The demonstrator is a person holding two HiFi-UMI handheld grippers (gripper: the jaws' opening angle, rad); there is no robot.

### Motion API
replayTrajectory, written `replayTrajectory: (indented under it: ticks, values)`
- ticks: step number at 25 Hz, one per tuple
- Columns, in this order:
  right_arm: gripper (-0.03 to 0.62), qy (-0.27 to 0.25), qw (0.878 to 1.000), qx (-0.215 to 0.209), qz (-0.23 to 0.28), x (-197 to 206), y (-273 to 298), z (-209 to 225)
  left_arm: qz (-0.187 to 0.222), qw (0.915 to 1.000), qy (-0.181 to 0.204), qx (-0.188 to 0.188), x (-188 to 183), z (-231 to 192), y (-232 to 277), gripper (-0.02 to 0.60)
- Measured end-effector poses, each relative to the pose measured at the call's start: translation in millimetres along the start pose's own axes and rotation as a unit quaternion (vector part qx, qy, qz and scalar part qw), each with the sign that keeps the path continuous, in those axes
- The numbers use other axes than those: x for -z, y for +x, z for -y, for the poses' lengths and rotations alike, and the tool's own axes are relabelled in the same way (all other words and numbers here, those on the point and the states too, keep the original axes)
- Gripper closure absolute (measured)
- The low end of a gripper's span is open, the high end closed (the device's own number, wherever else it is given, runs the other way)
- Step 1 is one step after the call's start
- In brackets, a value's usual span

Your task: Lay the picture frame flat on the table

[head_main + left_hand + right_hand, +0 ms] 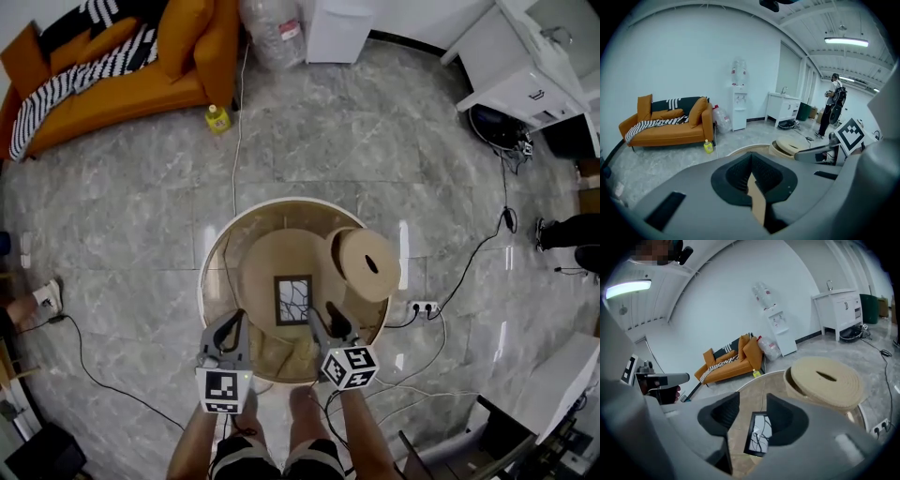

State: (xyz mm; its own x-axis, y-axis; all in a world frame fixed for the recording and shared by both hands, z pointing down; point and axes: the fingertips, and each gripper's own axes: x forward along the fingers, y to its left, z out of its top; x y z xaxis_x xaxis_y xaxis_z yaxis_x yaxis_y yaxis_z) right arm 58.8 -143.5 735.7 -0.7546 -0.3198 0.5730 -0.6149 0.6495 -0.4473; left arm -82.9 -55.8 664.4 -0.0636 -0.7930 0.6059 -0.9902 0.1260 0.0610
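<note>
- An orange sofa [112, 108] stood by the wall, with a black-and-white striped blanket [66, 89] draped across it.
- A small yellow bottle [217, 118] sat on the grey marble floor [375, 141] just beside the sofa's end.
- A white water dispenser [739, 112] stood against the wall.
- A tan round basket [367, 265] carried a slotted lid.
- A white power strip [424, 307] lay on the floor.
- A person [832, 108] stood in the distance.
</note>
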Motion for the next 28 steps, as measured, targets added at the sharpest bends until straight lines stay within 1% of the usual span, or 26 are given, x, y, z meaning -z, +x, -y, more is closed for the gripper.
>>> replayTrajectory:
  ticks: [7, 10, 15, 19, 23, 28]
  values:
    - [0.451, -0.039, 0.998, 0.019, 0.045, -64.2, -56.0, -34.9, 0.031, 0.9994, 0.016, 0.000, -58.3, 3.3, -46.9, 0.565]
    - [0.474, -0.052, 0.996, 0.032, 0.067, -92.1, -87.5, -48.2, 0.041, 0.9989, 0.023, 0.005, -82.1, 10.7, -66.4, 0.565]
    - [0.488, -0.068, 0.993, 0.048, 0.089, -132.5, -134.5, -72.6, 0.060, 0.9973, 0.037, 0.019, -124.0, 25.7, -100.1, 0.565]
    - [0.517, -0.093, 0.988, 0.062, 0.109, -162.0, -166.3, -95.0, 0.077, 0.9953, 0.050, 0.030, -157.8, 34.8, -126.8, 0.565]
    - [0.530, -0.097, 0.983, 0.069, 0.136, -185.1, -203.9, -121.0, 0.094, 0.9926, 0.067, 0.038, -184.8, 45.4, -161.1, 0.565]
    - [0.582, -0.115, 0.973, 0.092, 0.177, -210.9, -252.5, -154.7, 0.119, 0.9883, 0.083, 0.048, -214.8, 55.4, -204.9, 0.565]
